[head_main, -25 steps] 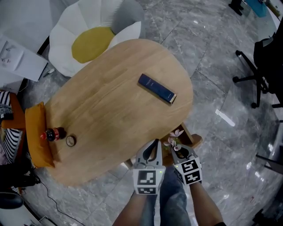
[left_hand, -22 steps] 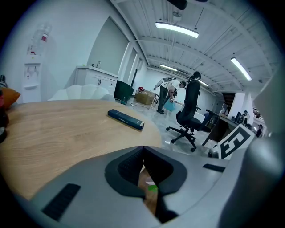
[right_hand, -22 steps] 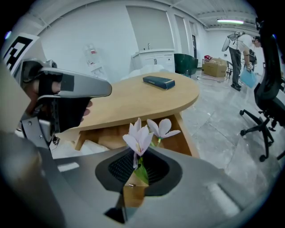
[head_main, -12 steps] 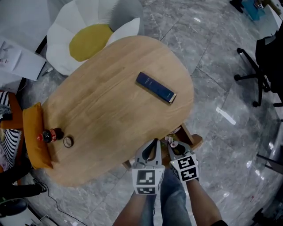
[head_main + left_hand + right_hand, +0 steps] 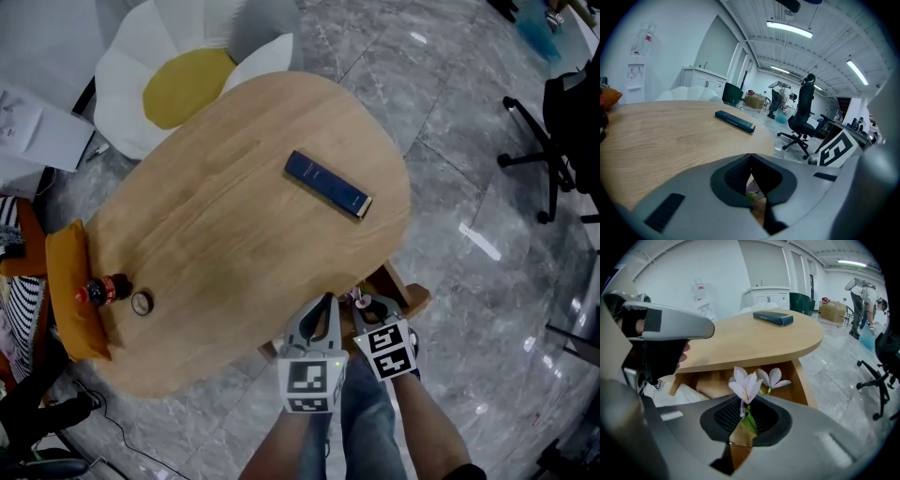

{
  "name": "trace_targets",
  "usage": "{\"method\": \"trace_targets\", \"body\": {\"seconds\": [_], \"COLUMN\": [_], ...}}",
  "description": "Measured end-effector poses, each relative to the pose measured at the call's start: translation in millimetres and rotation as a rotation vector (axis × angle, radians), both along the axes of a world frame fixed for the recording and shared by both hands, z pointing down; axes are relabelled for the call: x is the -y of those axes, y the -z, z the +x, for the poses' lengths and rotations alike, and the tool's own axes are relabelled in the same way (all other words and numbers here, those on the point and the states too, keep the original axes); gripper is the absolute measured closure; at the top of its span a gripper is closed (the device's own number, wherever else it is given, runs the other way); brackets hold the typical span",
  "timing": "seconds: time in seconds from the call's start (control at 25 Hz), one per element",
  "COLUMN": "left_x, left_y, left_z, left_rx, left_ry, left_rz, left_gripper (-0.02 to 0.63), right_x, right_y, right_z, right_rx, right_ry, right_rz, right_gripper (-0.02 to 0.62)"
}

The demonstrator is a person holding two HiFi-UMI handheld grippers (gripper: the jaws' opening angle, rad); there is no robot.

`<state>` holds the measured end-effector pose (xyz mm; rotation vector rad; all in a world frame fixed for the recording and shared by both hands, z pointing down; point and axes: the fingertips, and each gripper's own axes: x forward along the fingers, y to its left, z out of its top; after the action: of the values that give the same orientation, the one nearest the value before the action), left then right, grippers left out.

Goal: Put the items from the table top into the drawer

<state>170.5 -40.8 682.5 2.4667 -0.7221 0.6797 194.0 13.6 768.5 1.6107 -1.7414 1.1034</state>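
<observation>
An artificial pink flower (image 5: 748, 383) stands up between the jaws of my right gripper (image 5: 742, 422), which is shut on its green stem. That gripper (image 5: 365, 306) hangs over the open wooden drawer (image 5: 800, 383) under the table's near edge, and the flower (image 5: 356, 299) barely shows in the head view. My left gripper (image 5: 323, 307) is just left of it at the table edge, shut and empty (image 5: 751, 157). A dark blue flat box (image 5: 327, 184) lies on the oval wooden table (image 5: 225, 225), also seen as the box (image 5: 735, 121) and the box (image 5: 773, 317).
A small bottle with a red label (image 5: 103, 290) and a round cap (image 5: 142, 303) sit at the table's left end beside an orange cushion (image 5: 67, 305). A daisy-shaped seat (image 5: 187, 80) lies beyond the table. An office chair (image 5: 553, 141) stands at the right.
My right gripper has sunk with the flower toward the drawer, so less of the flower shows in the head view. The left gripper has stayed where it was.
</observation>
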Motion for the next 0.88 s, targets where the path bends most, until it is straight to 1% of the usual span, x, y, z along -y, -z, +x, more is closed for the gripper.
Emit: {"method": "trace_targets", "body": {"seconds": [0.08,0.2,0.36,0.52,0.76,0.88], "left_x": [0.2,3.2,2.3,3.7,7.7,10.4], "left_y": [-2.8,-0.9,-1.9,-3.1,-9.5,-9.6], "left_z": [-2.2,0.3,3.3,3.5,-0.6,-1.7], "left_rx": [0.011,-0.002,-0.002,0.003,0.030,0.030], "left_ry": [0.009,0.039,0.024,0.026,0.021,0.034], "left_rz": [-0.007,-0.018,-0.007,-0.012,-0.005,-0.009], "left_gripper": [0.595,0.595,0.595,0.595,0.595,0.595], "right_x": [1.1,4.3,8.5,11.9,12.5,12.3], "right_y": [-2.0,-6.4,-11.9,-13.7,-23.1,-23.1], "right_z": [0.5,4.7,4.3,5.0,-1.7,1.2], "right_rx": [0.008,0.018,0.017,0.022,-0.015,-0.025], "right_ry": [0.002,0.000,0.030,0.022,0.096,0.081], "right_rz": [-0.010,-0.021,-0.032,-0.019,-0.035,-0.045], "right_gripper": [0.552,0.552,0.552,0.551,0.549,0.547]}}
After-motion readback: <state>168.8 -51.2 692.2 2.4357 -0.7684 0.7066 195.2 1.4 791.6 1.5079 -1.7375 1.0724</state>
